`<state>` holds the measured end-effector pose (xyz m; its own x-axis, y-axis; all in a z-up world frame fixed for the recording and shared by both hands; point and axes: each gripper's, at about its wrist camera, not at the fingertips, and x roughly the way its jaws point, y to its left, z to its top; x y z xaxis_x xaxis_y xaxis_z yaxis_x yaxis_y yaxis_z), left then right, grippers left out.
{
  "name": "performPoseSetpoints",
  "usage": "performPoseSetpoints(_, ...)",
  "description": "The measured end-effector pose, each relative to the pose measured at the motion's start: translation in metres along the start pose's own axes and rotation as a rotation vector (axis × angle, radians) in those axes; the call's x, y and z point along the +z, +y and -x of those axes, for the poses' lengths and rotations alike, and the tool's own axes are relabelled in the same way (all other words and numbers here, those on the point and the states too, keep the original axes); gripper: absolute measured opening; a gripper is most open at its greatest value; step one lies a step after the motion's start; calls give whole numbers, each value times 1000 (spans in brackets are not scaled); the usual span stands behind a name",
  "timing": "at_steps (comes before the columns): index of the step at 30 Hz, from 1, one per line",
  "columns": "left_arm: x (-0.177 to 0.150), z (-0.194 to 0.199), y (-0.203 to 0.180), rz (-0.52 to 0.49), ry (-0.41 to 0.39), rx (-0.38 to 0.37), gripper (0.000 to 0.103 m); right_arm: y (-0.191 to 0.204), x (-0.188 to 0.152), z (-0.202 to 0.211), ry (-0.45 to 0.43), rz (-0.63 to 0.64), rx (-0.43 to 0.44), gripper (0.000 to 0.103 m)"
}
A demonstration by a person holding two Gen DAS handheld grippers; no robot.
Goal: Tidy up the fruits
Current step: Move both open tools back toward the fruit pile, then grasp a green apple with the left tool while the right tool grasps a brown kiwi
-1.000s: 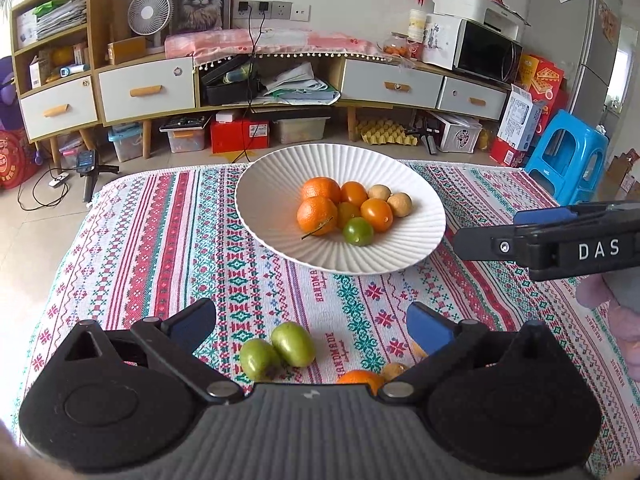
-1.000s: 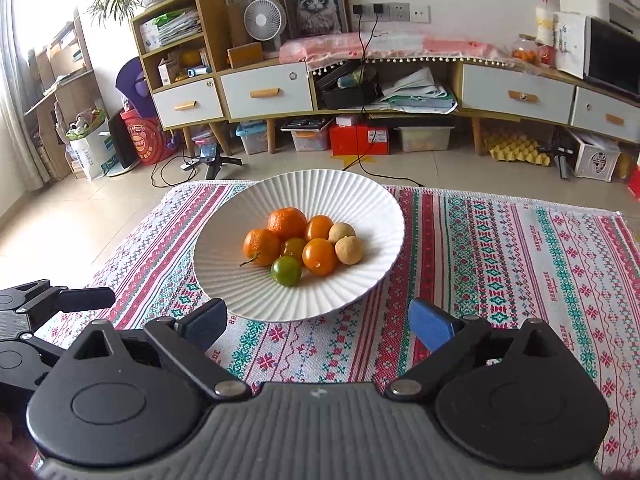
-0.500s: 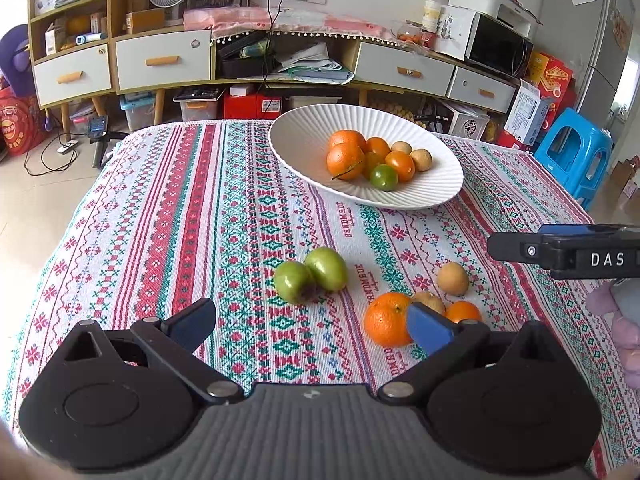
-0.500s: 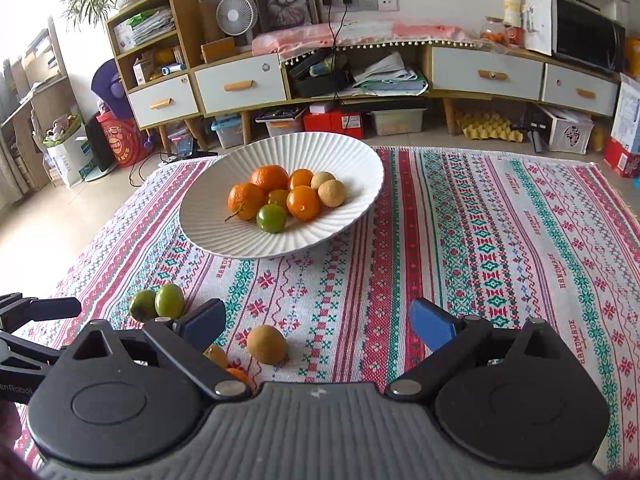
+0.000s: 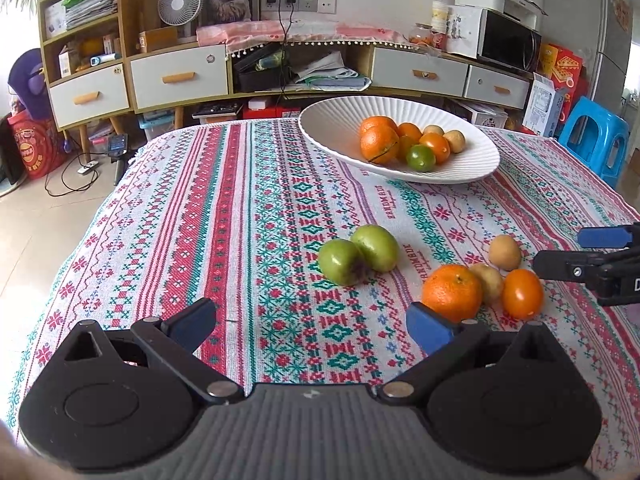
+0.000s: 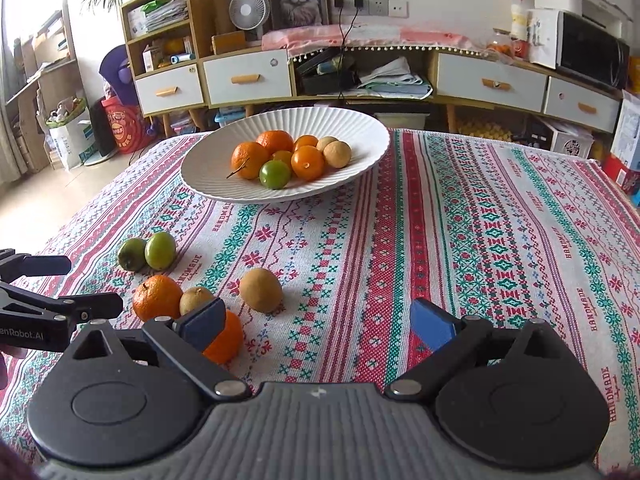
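A white ribbed bowl (image 5: 332,128) (image 6: 360,128) at the far side of the table holds several oranges, a green fruit and two tan fruits. Loose on the patterned cloth lie two green fruits (image 5: 358,254) (image 6: 148,253), a large orange (image 5: 452,292) (image 6: 157,297), a small orange (image 5: 522,294) (image 6: 226,338) and two tan fruits (image 5: 505,252) (image 6: 260,290). My left gripper (image 5: 314,324) is open and empty, just short of the green fruits. My right gripper (image 6: 320,320) is open and empty, with the small orange behind its left finger.
The table is covered by a red, green and white cloth (image 6: 480,240). Its left edge drops to the floor (image 5: 36,216). Beyond the table stand a low cabinet with drawers (image 5: 180,76), a microwave (image 5: 508,44) and a blue stool (image 5: 596,136).
Both grippers have pulled back and lower from the bowl. The loose fruits on the cloth have come into full view in front of them. Both stay open.
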<state>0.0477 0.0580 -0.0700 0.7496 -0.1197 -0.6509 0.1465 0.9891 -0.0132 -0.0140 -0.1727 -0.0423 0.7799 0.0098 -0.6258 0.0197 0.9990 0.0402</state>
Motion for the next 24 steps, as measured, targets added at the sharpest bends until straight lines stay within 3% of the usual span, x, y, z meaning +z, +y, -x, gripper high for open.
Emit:
performPoseSetpoints(5,1,-9,6,33,-13,20,101,-8,4,-4,-15,-36,-30,93)
performPoseSetpoints(14,4,-15,-4,-7,-36,12,98,-13,5,-16,29,-52,-10,73)
performPoseSetpoints(16,5,-15,-4,-5,-43,10,95,-12,6,-15,29,-55,11,70)
performPoseSetpoints(24,14,-19,-8,-13,-50,-13,67,-5,12,-14,41,-57,91,58)
